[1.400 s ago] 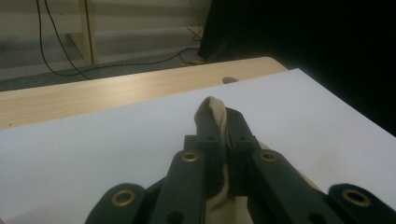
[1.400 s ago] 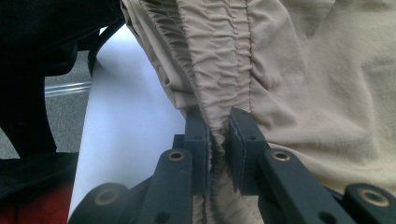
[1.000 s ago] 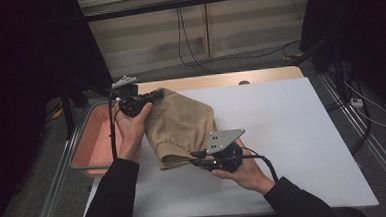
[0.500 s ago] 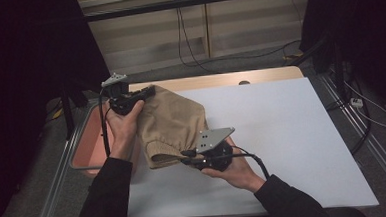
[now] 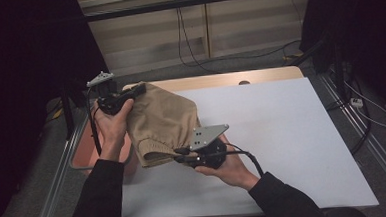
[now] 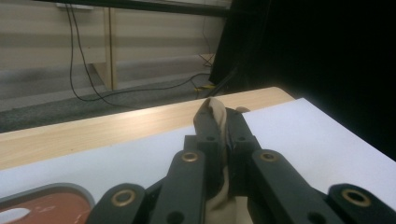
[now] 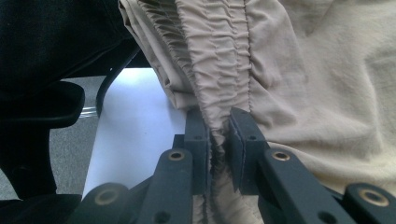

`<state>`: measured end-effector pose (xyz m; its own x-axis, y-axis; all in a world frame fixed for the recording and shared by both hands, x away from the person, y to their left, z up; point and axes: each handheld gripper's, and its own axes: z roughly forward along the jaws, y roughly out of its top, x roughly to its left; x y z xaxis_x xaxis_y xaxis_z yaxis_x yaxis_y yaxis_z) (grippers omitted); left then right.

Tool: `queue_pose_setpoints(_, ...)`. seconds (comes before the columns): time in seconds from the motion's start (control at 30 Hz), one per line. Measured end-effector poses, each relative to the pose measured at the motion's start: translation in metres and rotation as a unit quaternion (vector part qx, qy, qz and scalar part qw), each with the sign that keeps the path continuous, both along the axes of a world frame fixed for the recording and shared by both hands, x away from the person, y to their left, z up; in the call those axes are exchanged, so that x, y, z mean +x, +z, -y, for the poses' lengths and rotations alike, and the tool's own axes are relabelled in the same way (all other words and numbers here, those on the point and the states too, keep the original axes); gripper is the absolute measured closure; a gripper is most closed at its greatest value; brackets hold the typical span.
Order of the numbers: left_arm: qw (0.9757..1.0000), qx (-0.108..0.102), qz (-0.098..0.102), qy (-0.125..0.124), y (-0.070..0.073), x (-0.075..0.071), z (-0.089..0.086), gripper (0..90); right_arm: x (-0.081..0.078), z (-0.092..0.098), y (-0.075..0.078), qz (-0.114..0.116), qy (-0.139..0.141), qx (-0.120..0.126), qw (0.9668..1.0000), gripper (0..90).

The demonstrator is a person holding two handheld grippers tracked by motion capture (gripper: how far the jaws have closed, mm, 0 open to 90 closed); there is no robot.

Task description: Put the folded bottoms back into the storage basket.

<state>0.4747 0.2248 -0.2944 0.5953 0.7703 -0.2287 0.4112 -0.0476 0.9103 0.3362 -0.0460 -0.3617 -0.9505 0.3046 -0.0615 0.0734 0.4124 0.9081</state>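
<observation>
The left gripper [image 5: 139,88] is pinched tight on the tan cloth [image 5: 161,121]. The right gripper [image 5: 177,155] is pinched on its stretchy edge, probably lifted off the table [image 5: 282,134].

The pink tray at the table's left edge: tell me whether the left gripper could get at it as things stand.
Probably not right away. The left gripper is shut on the beige garment, which the right gripper also clamps, and that cloth hangs over part of the pink tray. The tray itself lies close below.

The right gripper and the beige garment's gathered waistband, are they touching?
Touching. In the right gripper view, the right gripper has its jaws shut on the ruched waistband of the beige garment, with the fabric pinched between them.
</observation>
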Motion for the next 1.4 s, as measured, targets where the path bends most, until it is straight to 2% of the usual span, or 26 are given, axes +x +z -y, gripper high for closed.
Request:
queue_pose_setpoints(0.1,1.0000,-0.004,0.002,0.008,0.002,0.001,-0.006,86.9,0.001,-0.004,0.004,0.005,0.001,0.000,1.0000,79.1)
queue_pose_setpoints(0.27,0.9999,0.001,0.005,0.012,0.005,0.002,-0.014,87.0,0.005,-0.009,0.009,0.009,0.002,0.001,1.0000,79.1)
queue_pose_setpoints(0.53,0.9997,-0.006,0.003,0.023,0.008,0.003,-0.026,87.0,0.008,-0.014,0.012,0.007,0.003,0.011,0.9999,79.1)
queue_pose_setpoints(0.67,0.9995,0.002,0.006,0.031,0.007,0.003,-0.029,87.1,0.011,-0.018,0.016,0.007,0.005,0.009,0.9999,79.2)
queue_pose_setpoints(0.83,0.9991,-0.002,0.003,0.042,0.007,0.004,-0.036,87.1,0.013,-0.025,0.017,0.002,0.005,0.012,0.9999,79.2)
queue_pose_setpoints(1.33,0.9983,-0.002,0.015,0.056,0.021,0.003,-0.054,87.1,0.017,-0.049,0.028,0.009,0.018,0.014,0.9997,79.1)
queue_pose_setpoints(1.4,0.9982,-0.007,0.018,0.057,0.024,0.004,-0.059,87.1,0.019,-0.053,0.031,0.010,0.021,0.017,0.9996,79.1)
